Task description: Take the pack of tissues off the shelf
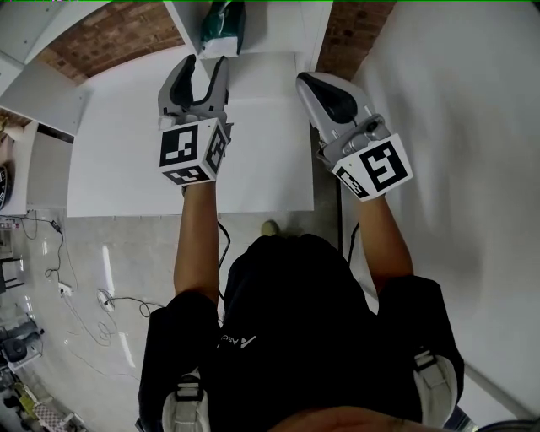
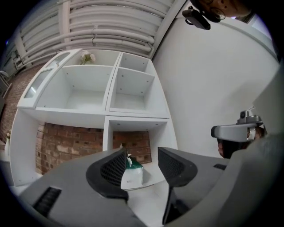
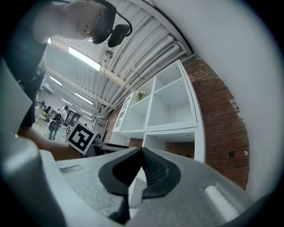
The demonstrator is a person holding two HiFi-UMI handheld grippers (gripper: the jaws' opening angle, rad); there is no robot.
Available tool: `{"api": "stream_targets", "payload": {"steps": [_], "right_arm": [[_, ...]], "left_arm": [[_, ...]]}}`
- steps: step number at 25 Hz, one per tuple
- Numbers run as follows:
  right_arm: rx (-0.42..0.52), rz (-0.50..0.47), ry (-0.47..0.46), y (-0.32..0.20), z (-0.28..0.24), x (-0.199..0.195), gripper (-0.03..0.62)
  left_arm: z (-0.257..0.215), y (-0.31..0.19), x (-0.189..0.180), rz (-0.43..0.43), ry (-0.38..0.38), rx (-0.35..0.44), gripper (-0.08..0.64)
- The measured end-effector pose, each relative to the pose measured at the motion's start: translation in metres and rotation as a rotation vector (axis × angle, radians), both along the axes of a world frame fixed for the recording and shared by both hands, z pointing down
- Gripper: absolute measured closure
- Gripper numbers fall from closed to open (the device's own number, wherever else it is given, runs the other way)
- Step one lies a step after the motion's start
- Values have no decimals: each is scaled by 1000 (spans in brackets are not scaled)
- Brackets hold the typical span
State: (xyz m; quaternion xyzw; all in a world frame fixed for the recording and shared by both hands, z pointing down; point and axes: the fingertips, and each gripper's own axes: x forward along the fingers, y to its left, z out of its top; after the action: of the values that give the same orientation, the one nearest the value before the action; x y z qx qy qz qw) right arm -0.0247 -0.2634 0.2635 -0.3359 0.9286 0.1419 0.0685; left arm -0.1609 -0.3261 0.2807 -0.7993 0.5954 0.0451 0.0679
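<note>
White open-cubby shelf unit (image 2: 106, 95) stands against a red brick wall (image 2: 66, 142); brick shows through the lower bays. Plain white wall (image 2: 208, 80) on the right. White tabletop (image 1: 135, 143) in front of the unit. Glossy grey floor (image 1: 143, 245) with cables (image 1: 80, 316) trailing across it. White pipes (image 2: 111, 31) run along the ceiling. Strip lights (image 3: 83, 57) are on further back.

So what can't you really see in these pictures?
- Head view: the pack of tissues is cut off by the top edge.
- Left gripper view: the left tool covers the pack's left side.
- Right gripper view: the shut right tool blocks the bottom of the shelf.
- Left gripper view: the small thing up top is too small to name.
</note>
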Motion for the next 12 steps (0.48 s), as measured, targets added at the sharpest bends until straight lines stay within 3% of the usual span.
{"api": "stream_targets", "payload": {"steps": [12], "right_arm": [[1, -17, 38, -43, 6, 6, 591]], "left_arm": [[34, -82, 16, -26, -72, -120, 151]]}}
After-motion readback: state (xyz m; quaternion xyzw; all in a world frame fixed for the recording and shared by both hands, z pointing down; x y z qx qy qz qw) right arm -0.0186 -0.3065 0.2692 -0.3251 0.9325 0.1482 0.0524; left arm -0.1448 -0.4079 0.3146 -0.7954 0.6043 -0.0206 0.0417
